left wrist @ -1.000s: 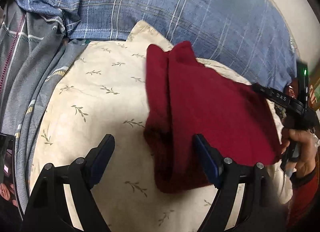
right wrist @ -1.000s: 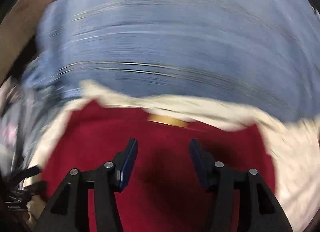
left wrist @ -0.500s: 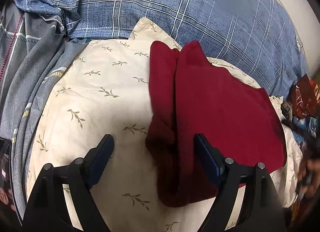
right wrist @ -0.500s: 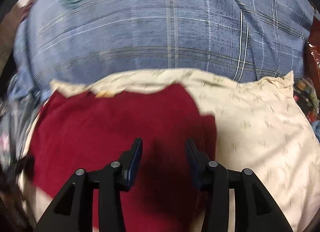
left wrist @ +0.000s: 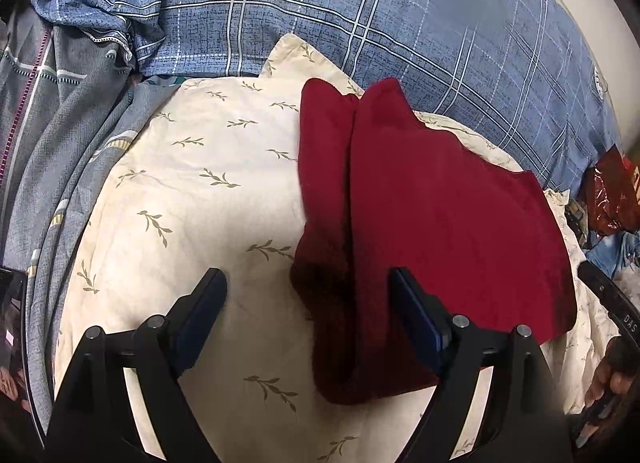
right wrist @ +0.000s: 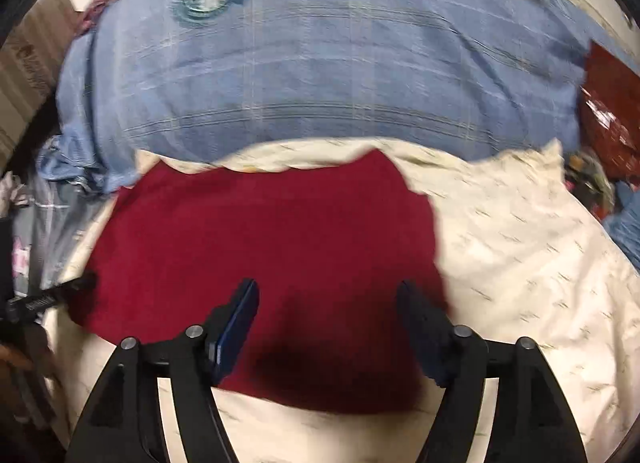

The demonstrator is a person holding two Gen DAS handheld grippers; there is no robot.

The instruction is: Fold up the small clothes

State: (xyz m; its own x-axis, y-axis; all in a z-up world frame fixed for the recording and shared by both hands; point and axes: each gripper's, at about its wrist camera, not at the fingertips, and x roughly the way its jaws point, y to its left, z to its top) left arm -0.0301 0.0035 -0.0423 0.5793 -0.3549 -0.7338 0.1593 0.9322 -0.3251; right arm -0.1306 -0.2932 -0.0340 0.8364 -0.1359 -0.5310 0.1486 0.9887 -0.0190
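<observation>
A dark red garment (left wrist: 432, 231) lies on a cream pillow (left wrist: 192, 191) with a leaf print. Its left part is folded over, with a crease down its length. My left gripper (left wrist: 308, 295) is open and empty, just above the garment's near left edge. In the right wrist view the same red garment (right wrist: 280, 247) lies flat on the cream pillow (right wrist: 520, 247). My right gripper (right wrist: 328, 303) is open and empty over the garment's near right part. The right gripper's body shows at the right edge of the left wrist view (left wrist: 612, 303).
A blue plaid pillow (left wrist: 400, 31) lies behind the cream one and shows in the right wrist view (right wrist: 320, 63). Grey-blue bedding (left wrist: 60, 111) is bunched at the left. A red foil bag (left wrist: 612, 199) and clutter lie at the right.
My right gripper has drawn back from the garment and its jaws have widened. Its view swung right, then partly back. The left gripper has barely moved.
</observation>
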